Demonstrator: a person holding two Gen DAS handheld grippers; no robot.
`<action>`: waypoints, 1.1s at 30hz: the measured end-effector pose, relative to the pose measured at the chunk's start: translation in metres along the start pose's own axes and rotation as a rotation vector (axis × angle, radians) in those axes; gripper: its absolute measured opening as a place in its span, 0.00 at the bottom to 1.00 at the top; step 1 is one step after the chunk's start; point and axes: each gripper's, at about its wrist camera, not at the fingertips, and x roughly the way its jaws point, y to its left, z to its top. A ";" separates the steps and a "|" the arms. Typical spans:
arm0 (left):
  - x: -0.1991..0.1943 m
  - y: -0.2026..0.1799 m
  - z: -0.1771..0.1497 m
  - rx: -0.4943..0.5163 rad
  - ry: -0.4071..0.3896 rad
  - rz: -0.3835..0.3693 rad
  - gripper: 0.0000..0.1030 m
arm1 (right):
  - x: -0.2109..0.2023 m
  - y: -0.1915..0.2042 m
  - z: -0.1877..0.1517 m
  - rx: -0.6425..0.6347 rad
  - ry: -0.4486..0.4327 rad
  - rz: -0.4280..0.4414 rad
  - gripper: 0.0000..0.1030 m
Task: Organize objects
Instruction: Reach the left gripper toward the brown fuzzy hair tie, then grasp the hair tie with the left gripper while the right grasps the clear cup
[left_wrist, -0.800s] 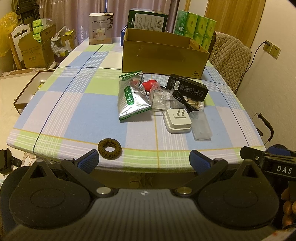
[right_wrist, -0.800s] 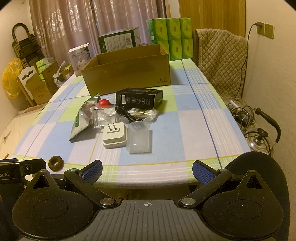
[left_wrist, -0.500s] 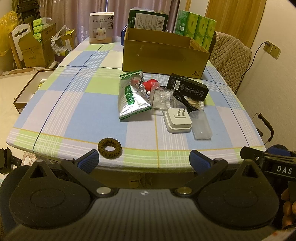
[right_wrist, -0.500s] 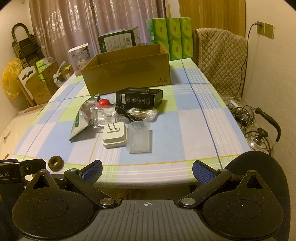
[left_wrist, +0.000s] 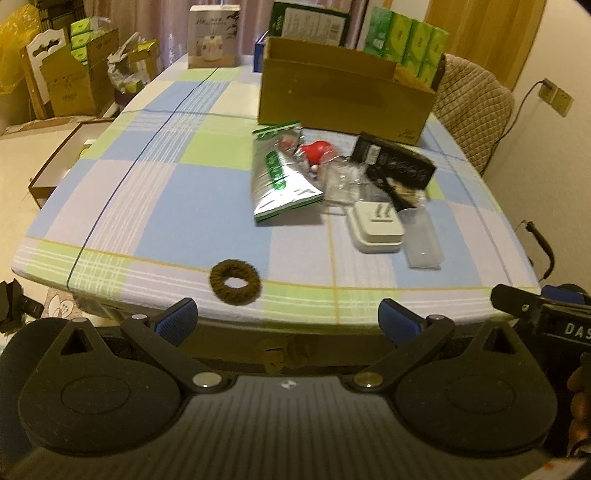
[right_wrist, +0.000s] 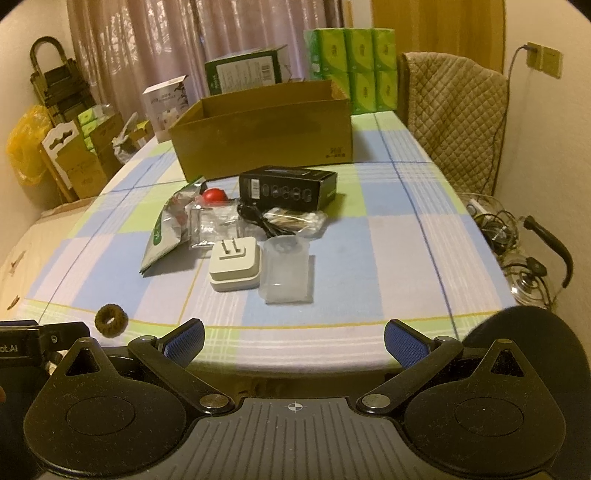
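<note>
Household clutter sits in a loose cluster at mid-frame on a desk (left_wrist: 155, 206) covered in a blue, green and white checked cloth. A silver-and-green foil pouch (left_wrist: 280, 177) lies at the cluster's left, a red ball (left_wrist: 318, 151) just behind it and clear plastic packets (left_wrist: 341, 182) beside it. A black carton (right_wrist: 287, 187) stands at the back of the group, with a black cable (right_wrist: 258, 218) and a bag of cotton swabs (right_wrist: 295, 220) in front of it. Nearer the lens, a white plug adapter (right_wrist: 235, 263) lies prongs-up, touching a clear plastic container (right_wrist: 287, 274) on its right. A brown hair tie (left_wrist: 235, 282) lies apart from the rest, close to the desk's near edge at lower left of the pile. An open cardboard box (right_wrist: 264, 131) stands behind the cluster toward the top of the frame, with green tissue packs (right_wrist: 351, 66) and printed cartons beyond it. A quilted chair cover (right_wrist: 454, 110) shows at upper right. At the bottom of each view, the left gripper (left_wrist: 286, 319) and right gripper (right_wrist: 293, 341) hang just short of the desk edge, blue-padded jaws spread wide and holding nothing.
</note>
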 end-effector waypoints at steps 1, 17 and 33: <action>0.003 0.003 0.001 -0.005 0.006 0.006 0.99 | 0.003 0.001 0.001 -0.004 -0.002 0.004 0.98; 0.074 0.032 0.015 0.007 0.084 0.045 0.90 | 0.065 0.003 0.015 -0.012 0.028 0.023 0.98; 0.099 0.025 0.015 0.088 0.102 0.103 0.39 | 0.106 0.006 0.020 -0.018 0.075 0.042 0.97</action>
